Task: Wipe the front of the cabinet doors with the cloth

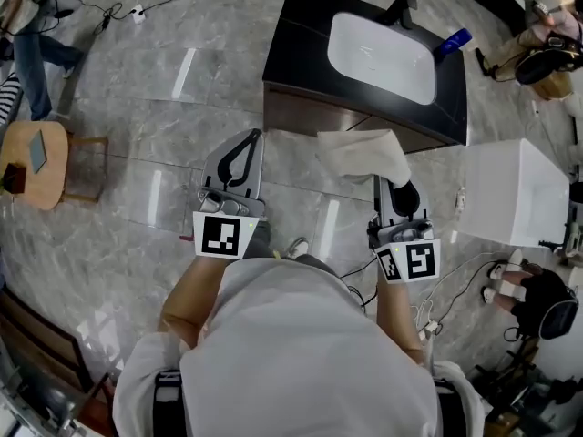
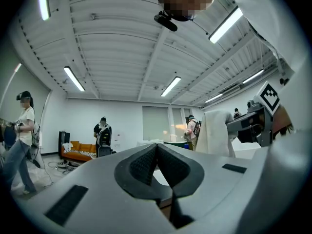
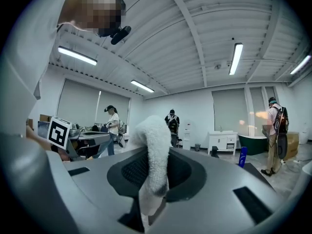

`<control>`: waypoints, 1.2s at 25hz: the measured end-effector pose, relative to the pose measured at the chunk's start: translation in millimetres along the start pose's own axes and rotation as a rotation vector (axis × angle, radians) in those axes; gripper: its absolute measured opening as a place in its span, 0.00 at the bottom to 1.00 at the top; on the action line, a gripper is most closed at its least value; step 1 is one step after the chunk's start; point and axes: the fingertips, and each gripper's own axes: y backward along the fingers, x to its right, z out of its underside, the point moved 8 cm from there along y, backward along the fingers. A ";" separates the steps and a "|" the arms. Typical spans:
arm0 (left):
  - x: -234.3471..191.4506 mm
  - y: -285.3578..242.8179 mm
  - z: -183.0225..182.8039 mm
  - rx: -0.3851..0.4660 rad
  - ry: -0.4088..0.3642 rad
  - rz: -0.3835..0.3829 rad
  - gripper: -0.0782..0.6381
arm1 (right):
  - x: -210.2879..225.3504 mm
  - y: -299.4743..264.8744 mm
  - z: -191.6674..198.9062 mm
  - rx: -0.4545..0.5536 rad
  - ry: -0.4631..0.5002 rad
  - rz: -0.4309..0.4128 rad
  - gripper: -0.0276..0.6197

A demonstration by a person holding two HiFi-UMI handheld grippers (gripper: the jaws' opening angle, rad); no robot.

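Cabinet: dark brown vanity cabinet (image 1: 305, 107) with a white oval basin (image 1: 381, 57) sunk in its top. It stands on the grey marble-patterned floor (image 1: 182, 162) straight ahead of the person. The front is seen steeply from above, so single doors cannot be told apart.

Cloth: cream-white towelling cloth (image 1: 363, 156), bunched and draped forward over the right gripper. In the head view it overlaps the cabinet's lower front edge. Whether it touches the front cannot be told.

Right gripper (image 3: 153, 155): jaws pinched on a fold of the cloth, which rises between them and flops over the tips. Holding it by a fold leaves a loose pad ahead of the jaws, which suits wiping.

Left gripper (image 2: 157, 149): jaws closed tip to tip with nothing between them. It is held level beside the right one, short of the cabinet. It looks spare for this job, kept clear of the wiping side.

Stage: judged an approach. The cloth is in hand and lined up with the front, but no wipe is evident.

Next move calls for: pressing the cloth flat on the door face without the jaws scraping it.
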 end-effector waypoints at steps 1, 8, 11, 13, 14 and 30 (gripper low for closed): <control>-13.0 -10.7 -0.2 0.004 0.004 0.011 0.13 | -1.0 -14.6 -4.6 0.001 0.007 0.010 0.17; -52.3 -70.4 5.1 0.025 0.034 0.094 0.13 | 6.7 -73.9 -12.6 -0.013 0.031 0.069 0.17; -46.5 -89.3 21.2 0.003 0.058 0.096 0.13 | 18.6 -90.6 -0.9 -0.035 0.030 0.040 0.17; -40.9 -97.2 33.4 -0.024 0.061 0.088 0.13 | 28.5 -99.5 9.8 -0.048 0.019 0.016 0.17; -38.6 -100.2 39.7 -0.036 0.058 0.080 0.13 | 33.6 -103.5 15.9 -0.054 0.012 0.004 0.17; -1.1 -140.2 229.9 -0.152 0.016 -0.076 0.13 | 93.6 -165.9 190.0 -0.078 -0.031 -0.192 0.17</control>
